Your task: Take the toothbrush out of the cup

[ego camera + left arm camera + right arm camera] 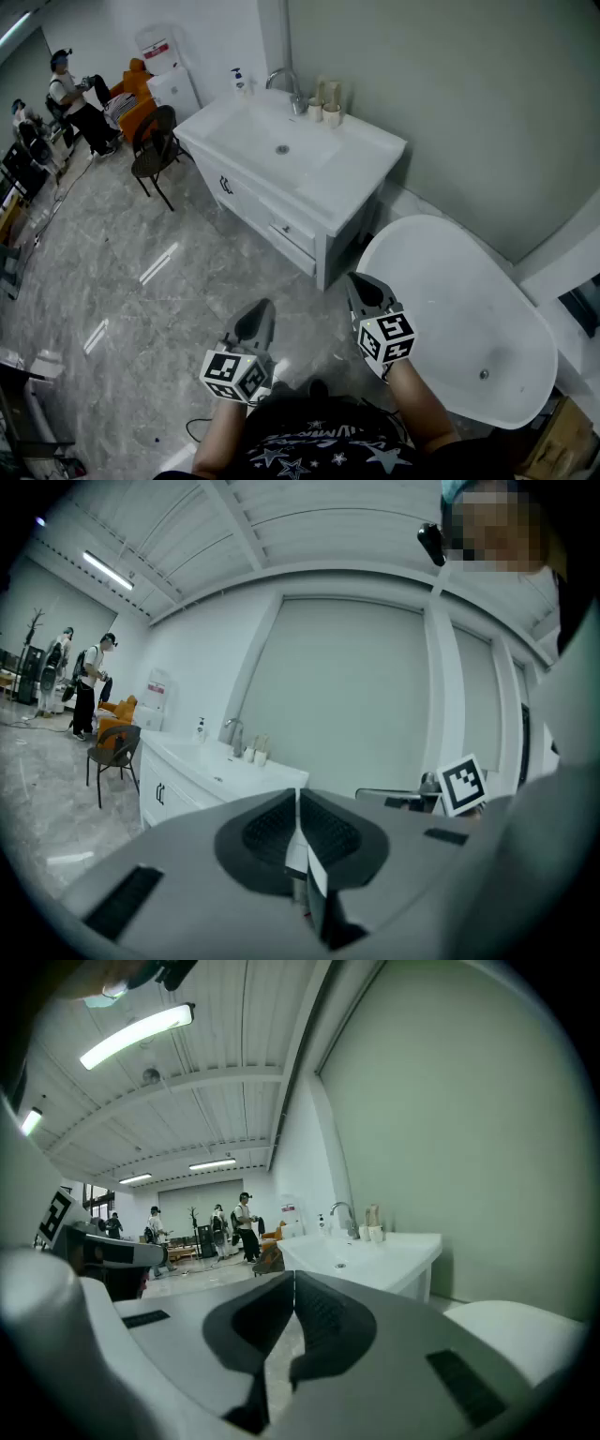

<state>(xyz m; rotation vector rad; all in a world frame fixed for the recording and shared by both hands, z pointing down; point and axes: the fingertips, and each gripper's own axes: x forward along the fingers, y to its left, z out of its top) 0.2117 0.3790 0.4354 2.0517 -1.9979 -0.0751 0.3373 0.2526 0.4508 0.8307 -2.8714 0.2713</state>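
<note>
Two small white cups (pixel 325 112) stand on the white vanity top (pixel 356 164) just right of the faucet (pixel 289 86), with pale upright toothbrush handles (pixel 326 92) in them. They are far ahead of both grippers. My left gripper (pixel 262 307) and right gripper (pixel 354 279) hang side by side over the floor, both shut and empty. The left gripper view has the cups (pixel 255 754) small beyond its closed jaws (pixel 298 803). From the right gripper view the cups (pixel 372 1232) show past its closed jaws (pixel 293 1283).
A white bathtub (pixel 450 319) lies close on the right. The vanity's drawer front (pixel 286 234) faces me. A dark chair (pixel 155 150), an orange seat (pixel 136 94) and people (pixel 70 98) are at the far left. A soap bottle (pixel 239 80) stands at the sink's back corner.
</note>
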